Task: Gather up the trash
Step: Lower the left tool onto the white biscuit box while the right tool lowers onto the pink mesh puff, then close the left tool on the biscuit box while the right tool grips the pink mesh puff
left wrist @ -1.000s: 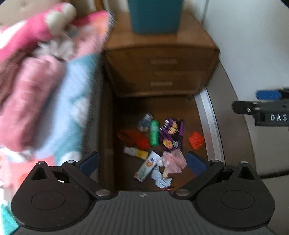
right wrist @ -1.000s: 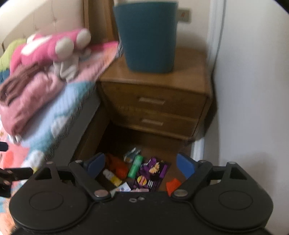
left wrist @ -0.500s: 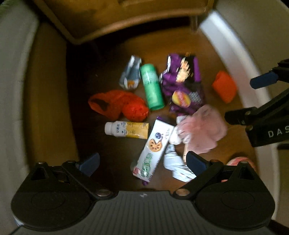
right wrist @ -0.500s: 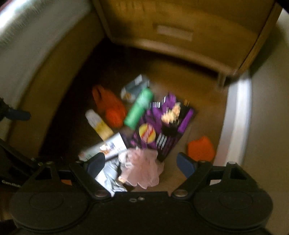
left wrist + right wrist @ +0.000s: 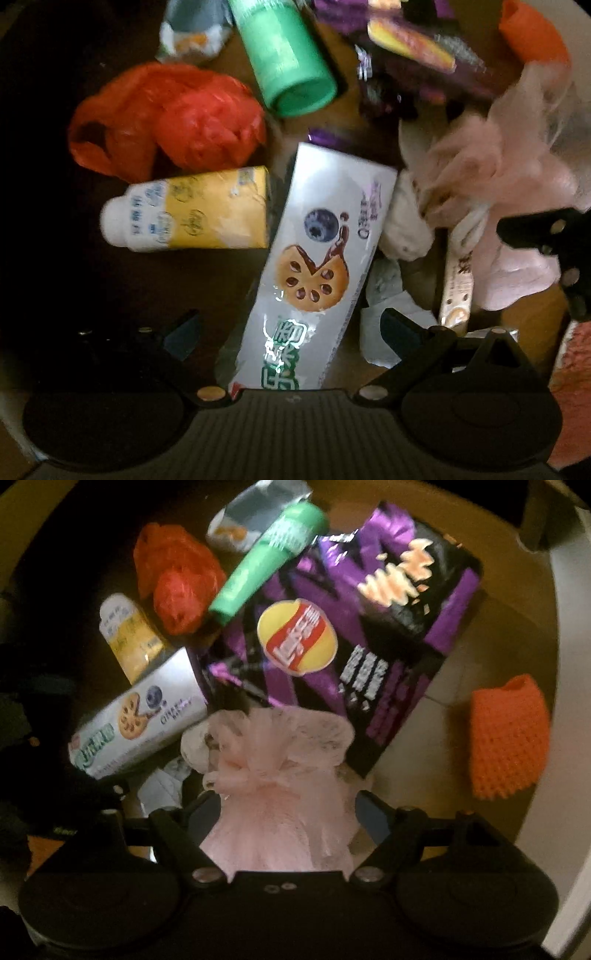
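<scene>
Trash lies on the brown floor. My left gripper (image 5: pixel 291 332) is open, its jaws on either side of the near end of a white cookie wrapper (image 5: pixel 314 266). My right gripper (image 5: pixel 284 808) is open, its jaws on either side of a tied pink plastic bag (image 5: pixel 280 782), which also shows in the left wrist view (image 5: pixel 498 184). Around them lie a yellow and white bottle (image 5: pixel 188 210), a red plastic bag (image 5: pixel 166 118), a green bottle (image 5: pixel 284 55), a purple chip bag (image 5: pixel 351 627) and an orange foam net (image 5: pixel 509 734).
A silver wrapper (image 5: pixel 255 513) lies beyond the green bottle. Crumpled white paper (image 5: pixel 388 306) and a narrow snack wrapper (image 5: pixel 458 288) lie beside the cookie wrapper. A white baseboard (image 5: pixel 572 627) borders the floor on the right. The left side is dark.
Both grippers have dropped from above the nightstand and bed down to the floor trash. The left now straddles the cookie wrapper and the right straddles the pink bag.
</scene>
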